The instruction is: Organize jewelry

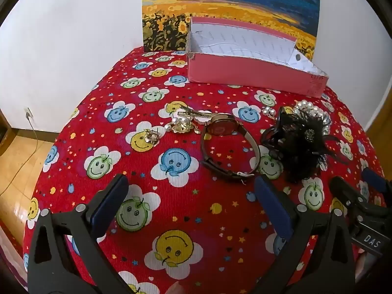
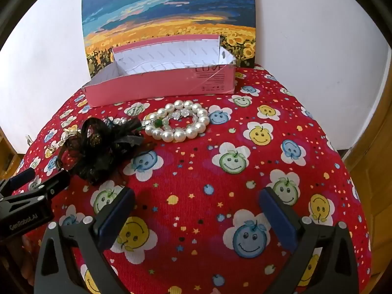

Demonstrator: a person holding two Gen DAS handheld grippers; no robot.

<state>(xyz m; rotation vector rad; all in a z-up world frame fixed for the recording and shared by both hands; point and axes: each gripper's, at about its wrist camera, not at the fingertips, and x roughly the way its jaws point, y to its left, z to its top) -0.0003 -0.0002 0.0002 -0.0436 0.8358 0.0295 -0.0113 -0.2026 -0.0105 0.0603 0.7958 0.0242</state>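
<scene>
- Jewelry lies in a loose row across the middle of the bench [image 1: 186,220], which wears a red cloth printed with smiley flowers: a gold hair clip [image 1: 193,114] and pearl earrings [image 1: 180,123] at the left, a wristwatch [image 1: 230,144] beside them, a black feather hairpiece [image 1: 301,144] next, and a pearl bracelet [image 2: 178,122] at the right.
- None of these pieces is in the pink box [image 1: 245,69], which stands open at the far edge of the bench, in front of a sunflower painting [image 1: 230,0] leaning on the white wall.
- Left hand-held gripper [image 1: 191,196] hangs over the near part of the bench, tilted steeply down toward the cloth, its blue-padded fingers [image 1: 110,203] spread wide with only cloth between them; the wristwatch lies just beyond.
- Right hand-held gripper [image 2: 196,210] is pitched down much the same, its fingers [image 2: 276,218] equally far apart and holding nothing, near the feather hairpiece and short of the pearl bracelet.
- Both sit side by side, each showing at the edge of the other's view.
</scene>
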